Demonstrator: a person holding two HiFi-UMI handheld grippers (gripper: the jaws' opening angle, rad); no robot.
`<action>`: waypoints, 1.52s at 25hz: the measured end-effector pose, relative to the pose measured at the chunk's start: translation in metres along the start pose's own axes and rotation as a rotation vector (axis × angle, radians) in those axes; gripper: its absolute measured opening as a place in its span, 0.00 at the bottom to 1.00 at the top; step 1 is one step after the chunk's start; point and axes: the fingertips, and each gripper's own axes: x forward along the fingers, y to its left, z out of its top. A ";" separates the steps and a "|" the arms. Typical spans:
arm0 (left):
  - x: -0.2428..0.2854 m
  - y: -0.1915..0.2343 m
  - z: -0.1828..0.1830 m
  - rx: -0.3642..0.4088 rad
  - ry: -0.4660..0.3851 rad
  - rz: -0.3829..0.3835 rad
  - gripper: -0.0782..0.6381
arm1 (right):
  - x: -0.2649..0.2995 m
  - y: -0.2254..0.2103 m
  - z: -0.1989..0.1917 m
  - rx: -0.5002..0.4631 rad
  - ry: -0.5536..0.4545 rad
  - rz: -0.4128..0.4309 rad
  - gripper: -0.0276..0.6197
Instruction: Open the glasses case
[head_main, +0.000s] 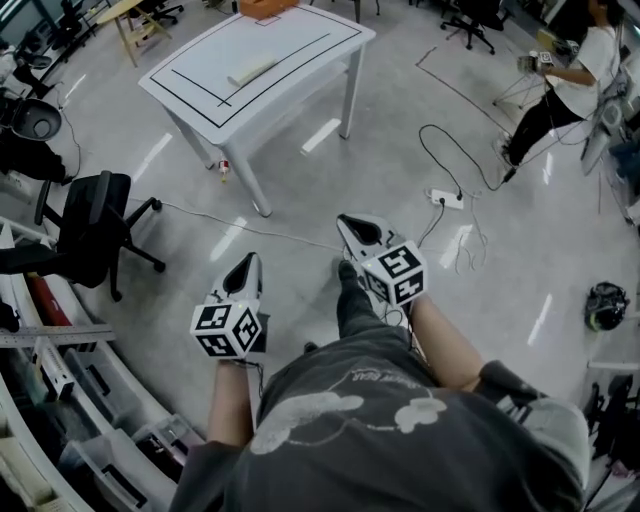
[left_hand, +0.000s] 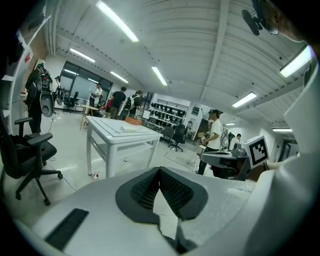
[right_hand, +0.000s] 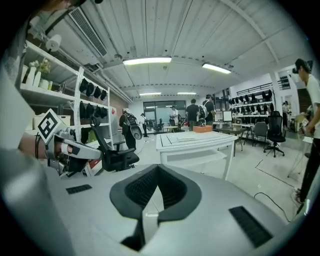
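Left claw has its jaws pressed together with nothing in them, held out over the floor. Up ahead, what looks like the glasses case, a pale flat bar, lies on the white table, well apart from both claws. Right claw is squeezed together too, also empty.

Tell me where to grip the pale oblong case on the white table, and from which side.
Grip the pale flat oblong case across its narrow width, near one end, coming down from above over the near edge of the white table. It lies flat with both long sides free, so the short span probably suits the jaws. Its seam is too small to see.
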 end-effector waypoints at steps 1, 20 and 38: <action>0.011 0.005 0.005 -0.003 -0.001 0.016 0.11 | 0.011 -0.012 0.004 0.003 -0.004 0.008 0.04; 0.213 0.004 0.106 -0.015 -0.025 0.207 0.11 | 0.136 -0.232 0.067 -0.024 0.004 0.173 0.04; 0.279 0.042 0.139 -0.005 -0.021 0.240 0.11 | 0.184 -0.284 0.075 -0.003 0.006 0.159 0.04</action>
